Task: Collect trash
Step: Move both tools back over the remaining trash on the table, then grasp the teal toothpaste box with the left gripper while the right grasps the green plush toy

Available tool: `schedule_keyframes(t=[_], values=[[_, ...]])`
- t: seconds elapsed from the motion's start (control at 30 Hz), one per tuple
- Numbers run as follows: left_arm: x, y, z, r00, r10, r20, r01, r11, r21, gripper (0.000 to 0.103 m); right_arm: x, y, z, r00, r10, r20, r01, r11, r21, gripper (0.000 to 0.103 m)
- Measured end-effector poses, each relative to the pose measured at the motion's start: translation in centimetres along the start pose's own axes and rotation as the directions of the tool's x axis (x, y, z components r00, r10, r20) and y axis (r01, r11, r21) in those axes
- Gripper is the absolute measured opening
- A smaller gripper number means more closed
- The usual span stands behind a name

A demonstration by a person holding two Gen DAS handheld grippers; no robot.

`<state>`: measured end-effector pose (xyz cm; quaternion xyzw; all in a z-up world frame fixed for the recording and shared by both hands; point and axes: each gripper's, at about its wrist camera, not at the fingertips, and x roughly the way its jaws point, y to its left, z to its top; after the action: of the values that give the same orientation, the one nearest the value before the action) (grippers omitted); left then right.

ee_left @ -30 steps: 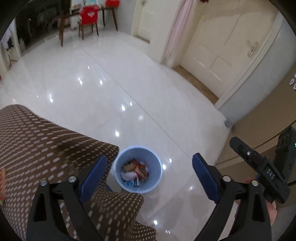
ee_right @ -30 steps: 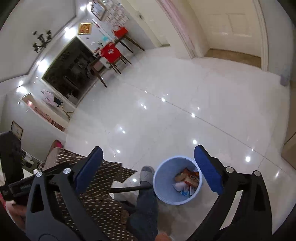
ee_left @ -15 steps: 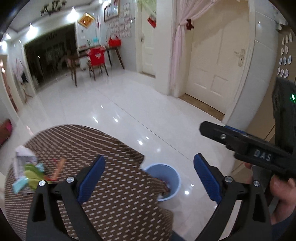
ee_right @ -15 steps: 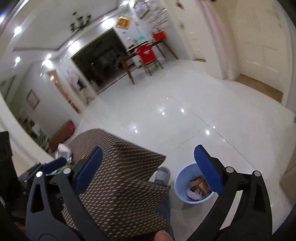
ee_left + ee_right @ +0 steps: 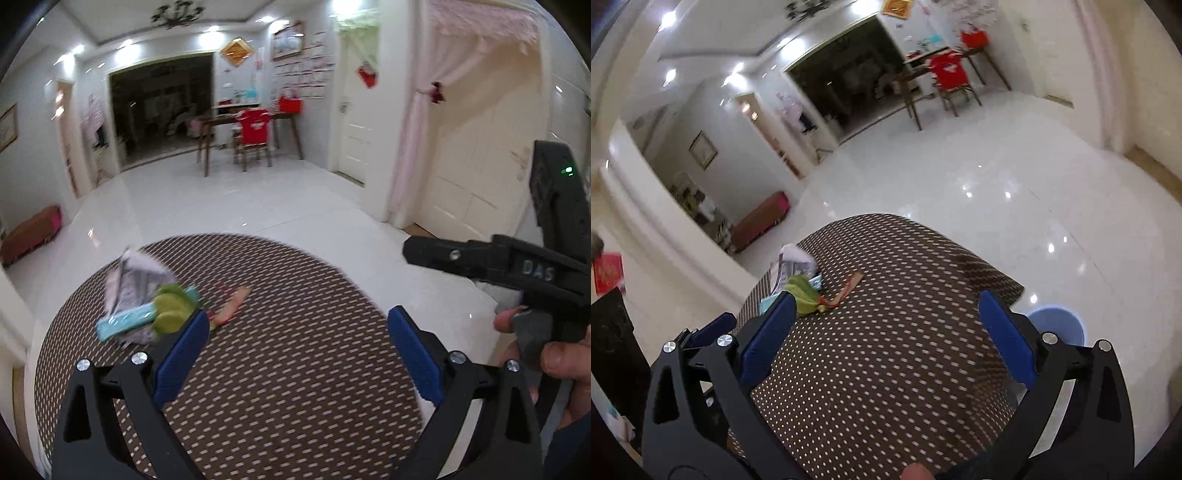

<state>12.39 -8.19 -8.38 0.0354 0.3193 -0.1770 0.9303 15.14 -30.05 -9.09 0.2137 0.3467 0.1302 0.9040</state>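
A small heap of trash lies on the far left of a round table with a brown dotted cloth (image 5: pixel 295 369): a crumpled white and grey wrapper (image 5: pixel 129 280), a light blue wrapper (image 5: pixel 125 323), a green wrapper (image 5: pixel 171 308) and an orange strip (image 5: pixel 232 306). My left gripper (image 5: pixel 295 354) hovers open over the cloth, its left finger close to the green wrapper. My right gripper (image 5: pixel 886 332) is open too, above the table (image 5: pixel 886 350), with the green wrapper (image 5: pixel 803 293) by its left finger. The blue bin (image 5: pixel 1058 326) stands on the floor at the right, half hidden.
A person's hand (image 5: pixel 554 358) holds the other black gripper body at the right of the left wrist view. White glossy floor (image 5: pixel 221 206) surrounds the table. A wooden table with a red chair (image 5: pixel 253 136) stands far back; white doors (image 5: pixel 469 166) line the right wall.
Both views have swung up from the bin on the floor to the table top. The trash heap has come into view, and the bin has slipped out of the left wrist view.
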Motion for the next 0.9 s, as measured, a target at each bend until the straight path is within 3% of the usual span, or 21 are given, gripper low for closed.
schedule_keyframes(t=[0.33,0.5,0.73,0.8,0.87,0.9], values=[[0.1,9.3,-3.2,0.988,0.155,0.014,-0.152,0.983,-0.105,0.095,9.0,7.7,-2.4,0.994,-0.019,-0.107,-0.003,0.979,-0.204,0.097],[1.2,13.7,-4.9,0.982,0.183,-0.035,-0.187,0.965,-0.185,0.095,14.4,10.6,-4.2,0.982,-0.016,-0.187,-0.038,0.958,-0.283,0.097],[1.9,17.0,-5.5,0.973,0.222,-0.06,-0.23,0.954,-0.191,0.095,20.2,13.6,-5.2,0.971,0.0,-0.238,-0.083,0.937,-0.34,0.095],[2.3,17.5,-5.1,0.971,0.232,-0.057,-0.239,0.955,-0.178,0.095,21.4,13.9,-5.2,0.969,0.002,-0.246,-0.089,0.936,-0.342,0.085],[2.7,17.6,-4.6,0.97,0.237,-0.053,-0.243,0.957,-0.16,0.095,22.5,14.0,-5.5,0.964,-0.012,-0.264,-0.085,0.933,-0.351,0.067],[3.1,17.7,-4.3,0.97,0.237,-0.049,-0.242,0.959,-0.145,0.095,23.1,14.0,-5.7,0.959,-0.02,-0.281,-0.085,0.931,-0.355,0.05]])
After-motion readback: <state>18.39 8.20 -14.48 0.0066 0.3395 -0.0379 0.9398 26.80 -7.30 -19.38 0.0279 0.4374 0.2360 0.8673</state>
